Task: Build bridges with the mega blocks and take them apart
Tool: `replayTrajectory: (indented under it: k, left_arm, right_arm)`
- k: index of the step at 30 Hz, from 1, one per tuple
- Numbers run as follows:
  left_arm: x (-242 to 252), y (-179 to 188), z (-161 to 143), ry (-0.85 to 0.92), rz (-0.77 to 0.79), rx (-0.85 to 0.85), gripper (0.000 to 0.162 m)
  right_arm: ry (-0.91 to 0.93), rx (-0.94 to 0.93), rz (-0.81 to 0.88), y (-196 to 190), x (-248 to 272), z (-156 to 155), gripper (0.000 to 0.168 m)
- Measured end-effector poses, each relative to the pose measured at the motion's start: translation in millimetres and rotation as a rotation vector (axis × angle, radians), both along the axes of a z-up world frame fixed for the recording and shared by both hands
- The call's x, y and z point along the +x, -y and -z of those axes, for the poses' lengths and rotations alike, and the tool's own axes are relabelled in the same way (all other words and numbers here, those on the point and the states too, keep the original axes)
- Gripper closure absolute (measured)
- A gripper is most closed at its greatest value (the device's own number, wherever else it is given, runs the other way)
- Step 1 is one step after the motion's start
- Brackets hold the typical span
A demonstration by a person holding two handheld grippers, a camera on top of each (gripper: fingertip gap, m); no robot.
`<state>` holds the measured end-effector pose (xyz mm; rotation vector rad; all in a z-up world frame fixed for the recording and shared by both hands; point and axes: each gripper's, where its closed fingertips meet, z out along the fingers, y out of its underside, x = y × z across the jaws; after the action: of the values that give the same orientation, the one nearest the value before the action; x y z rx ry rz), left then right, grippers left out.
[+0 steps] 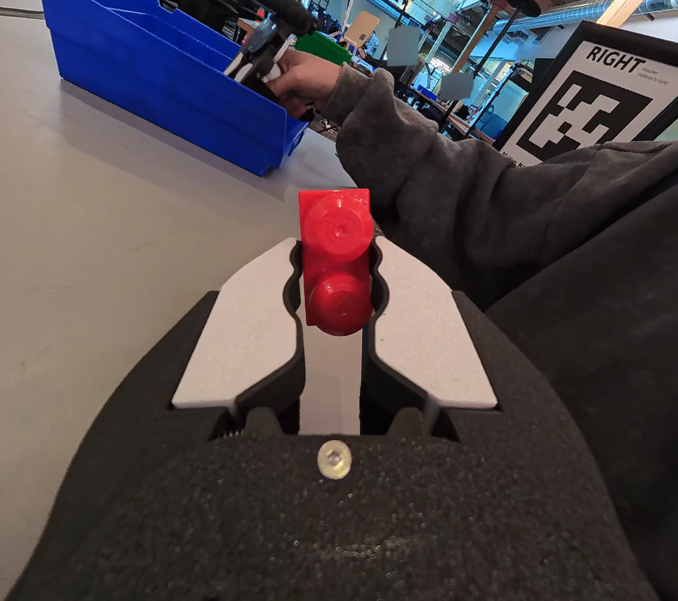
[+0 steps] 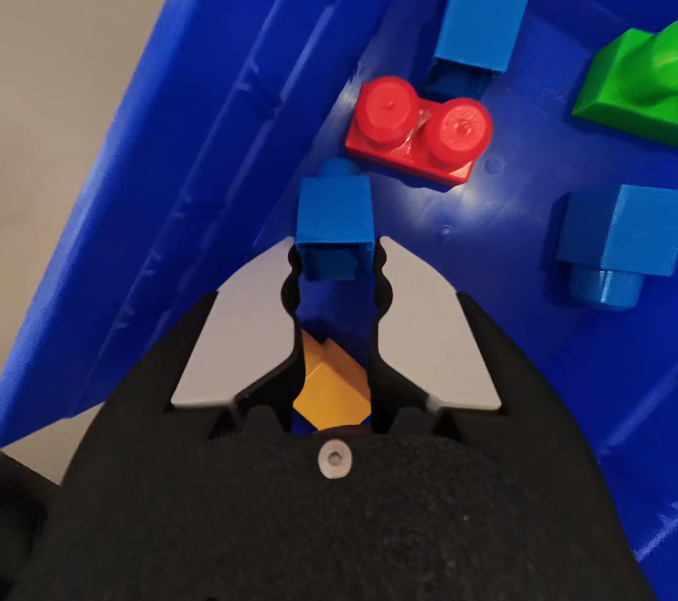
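Left claw [image 1: 335,245] is clamped on a red two-stud block [image 1: 335,260], studs facing the camera, held above the pale worktop [image 1: 110,234]. Up and left of that block sits the blue bin [image 1: 154,76] on the worktop, and the person's hand [image 1: 304,80] in a grey sleeve [image 1: 422,161] dips the right claw over the bin's near end. To the right of the bin stands a black-and-white marker board [image 1: 587,106].

Inside the bin now: the right claw [image 2: 335,253] is closed around a small blue block [image 2: 334,212], open underside toward the camera, near the bin's ribbed wall [image 2: 234,106]. Beyond that block lies a second red two-stud block [image 2: 418,132], then a taller blue block [image 2: 480,18] on its side. Further right, a green block [image 2: 631,84] and another blue block [image 2: 620,238]. A yellow block [image 2: 330,392] shows between the claw's fingers [image 2: 249,326].
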<state>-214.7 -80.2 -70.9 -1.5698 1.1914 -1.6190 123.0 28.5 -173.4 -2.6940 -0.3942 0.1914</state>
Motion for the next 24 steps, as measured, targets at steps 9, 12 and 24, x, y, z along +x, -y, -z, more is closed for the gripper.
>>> replayTrajectory:
  k: [9, 12, 24]
  left_arm:
    - [-2.8, -4.0, 1.0, -0.009, -0.019, 0.001, 0.128]
    - [-2.0, -2.7, 0.2, -0.011, -0.018, 0.007, 0.128]
    - [2.3, -2.4, -9.3, 0.053, -0.017, 0.008, 0.128]
  right_arm:
    - [0.003, -0.079, 0.009, 11.6, 2.7, 15.2, 0.122]
    - [0.017, 0.005, 0.013, 19.9, 8.0, -2.1, 0.115]
    - [-0.936, 0.649, -0.401, 132.5, -246.4, -132.8, 0.105]
